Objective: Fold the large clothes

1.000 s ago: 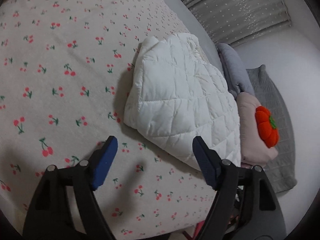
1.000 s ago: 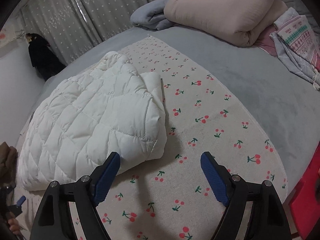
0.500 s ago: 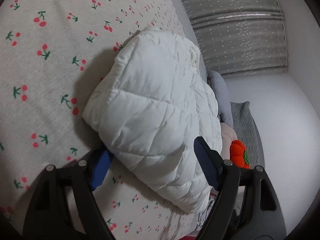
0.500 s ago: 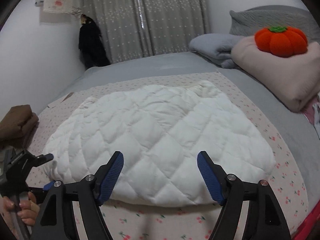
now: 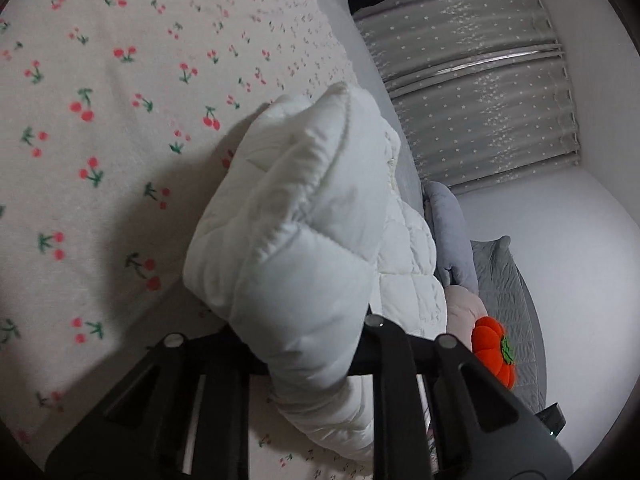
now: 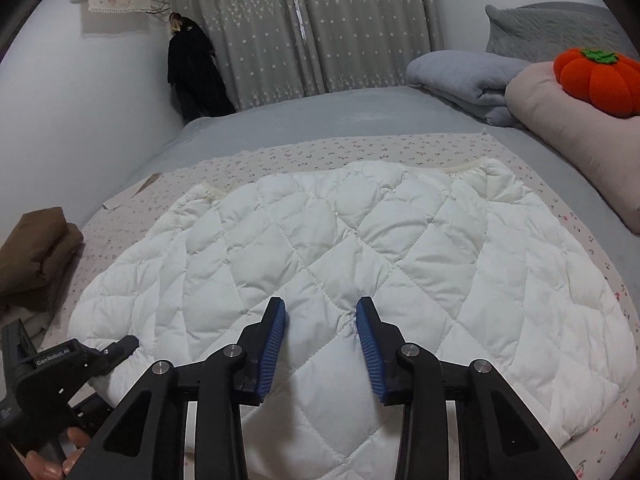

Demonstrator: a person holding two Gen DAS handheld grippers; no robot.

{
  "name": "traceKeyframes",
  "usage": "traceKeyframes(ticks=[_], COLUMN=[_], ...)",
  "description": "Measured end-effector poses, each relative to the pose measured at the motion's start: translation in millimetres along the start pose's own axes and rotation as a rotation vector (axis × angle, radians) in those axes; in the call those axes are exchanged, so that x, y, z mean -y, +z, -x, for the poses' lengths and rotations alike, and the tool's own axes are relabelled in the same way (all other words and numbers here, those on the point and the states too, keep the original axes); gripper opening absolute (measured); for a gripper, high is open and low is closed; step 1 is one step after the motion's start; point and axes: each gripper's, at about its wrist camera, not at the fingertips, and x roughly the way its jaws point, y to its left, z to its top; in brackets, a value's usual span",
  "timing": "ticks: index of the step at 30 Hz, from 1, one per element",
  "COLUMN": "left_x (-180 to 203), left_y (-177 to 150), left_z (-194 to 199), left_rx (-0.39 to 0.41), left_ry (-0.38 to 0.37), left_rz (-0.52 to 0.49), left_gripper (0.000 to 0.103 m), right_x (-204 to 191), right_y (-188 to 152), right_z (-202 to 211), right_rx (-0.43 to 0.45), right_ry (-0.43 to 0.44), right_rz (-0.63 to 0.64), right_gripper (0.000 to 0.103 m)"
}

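A white quilted jacket (image 6: 340, 240) lies folded flat on a cherry-print sheet (image 6: 360, 148) on the bed. My right gripper (image 6: 319, 312) sits over the jacket's near edge. Its jaws are closing, and the padding bulges between the blue pads (image 6: 272, 344) and puckers at their tips. In the left wrist view a corner of the jacket (image 5: 304, 220) is bunched up and lifted. My left gripper (image 5: 296, 320) is closing on it, with its pads buried in the fabric. The left gripper (image 6: 60, 364) also shows at the jacket's left corner, held by a hand (image 6: 52, 456).
Folded brown clothes (image 6: 36, 252) lie at the sheet's left edge. A grey blanket (image 6: 460, 76), pink bedding (image 6: 568, 128) and an orange plush pumpkin (image 6: 596, 80) are piled at the right. Grey curtains (image 6: 320, 24) and a hanging black garment (image 6: 196, 76) stand behind the bed.
The left jaws have closed on the jacket's corner, which now fills the view. The right gripper has swung round to the jacket's long near edge and its jaws have narrowed onto the fabric.
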Motion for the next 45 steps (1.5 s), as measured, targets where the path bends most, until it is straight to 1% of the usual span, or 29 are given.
traceKeyframes(ticks=[3,6,8,10,12,14,17,20,21,23,25,26,28,30,31,33,34,38,41,42,44,45], left_x=[-5.1,-9.6,-10.9,-4.4,10.7,32.6,71.1,109.0,117.1,135.5,150.2,149.8,146.8,141.4,145.7,143.8,146.0,143.1,147.0,147.6,149.1,149.2], left_y=[-1.8,-3.2,-0.7,0.7,2.3,1.7,-6.7,-25.1,-29.7,-47.1,-63.2,-64.8,-62.4,-52.7,-59.7,-52.0,-56.6,-62.4,-72.2,-75.8,-87.6,-94.9], left_z=[28.2,51.9,68.6,82.9,95.0,101.8,97.9,82.2,77.8,63.7,46.1,44.6,38.5,40.2,42.6,51.7,50.7,57.9,53.1,51.4,46.1,43.2], left_rx=[0.049,0.104,0.151,0.201,0.239,0.258,0.257,0.210,0.196,0.151,0.111,0.096,0.066,0.054,0.055,0.065,0.065,0.068,0.061,0.054,0.029,0.016], left_ry=[-0.008,0.011,-0.002,-0.023,-0.058,-0.099,-0.140,-0.179,-0.187,-0.195,-0.179,-0.170,-0.168,-0.179,-0.183,-0.179,-0.173,-0.155,-0.149,-0.149,-0.153,-0.155], left_rz=[-0.048,-0.104,-0.143,-0.201,-0.283,-0.371,-0.528,-0.705,-0.759,-0.881,-0.994,-1.025,-1.032,-0.991,-0.980,-0.965,-0.967,-0.988,-1.004,-1.015,-1.051,-1.074], left_gripper=[0.020,0.020,0.019,0.019,0.019,0.019,0.019,0.019,0.020,0.020,0.021,0.021,0.022,0.022,0.022,0.022,0.022,0.022,0.022,0.022,0.023,0.024], right_x=[-8.1,-25.0,-41.3,-60.0,-71.6,-76.0,-67.4,-44.7,-37.2,-18.1,-7.4,-4.8,-2.1,0.3,1.4,2.4,3.6,9.4,15.5,20.4,37.6,50.3], right_y=[-3.8,-12.0,-23.1,-39.6,-52.2,-58.9,-61.3,-63.2,-64.0,-66.9,-69.1,-70.3,-70.5,-69.0,-67.6,-62.7,-60.3,-49.7,-48.9,-49.2,-53.4,-53.2], right_z=[15.8,16.7,8.1,-6.5,-17.2,-24.0,-31.5,-39.3,-42.0,-49.1,-53.5,-55.8,-58.7,-59.1,-58.5,-58.2,-58.2,-49.5,-32.7,-25.9,-6.9,1.4], right_rx=[0.030,0.029,-0.002,-0.056,-0.095,-0.118,-0.156,-0.183,-0.191,-0.208,-0.216,-0.220,-0.237,-0.251,-0.256,-0.257,-0.259,-0.271,-0.248,-0.234,-0.195,-0.173], right_ry=[0.045,0.088,0.104,0.120,0.149,0.204,0.307,0.407,0.434,0.509,0.549,0.555,0.557,0.561,0.563,0.570,0.573,0.563,0.554,0.541,0.526,0.520], right_rz=[-0.012,-0.002,0.033,0.079,0.111,0.103,0.031,-0.074,-0.103,-0.178,-0.207,-0.207,-0.200,-0.192,-0.188,-0.178,-0.176,-0.171,-0.171,-0.176,-0.211,-0.239], right_gripper=[0.036,0.032,0.028,0.025,0.025,0.025,0.024,0.023,0.020,0.018,0.014,0.014,0.011,0.011,0.011,0.012,0.014,0.017,0.025,0.029,0.036,0.041])
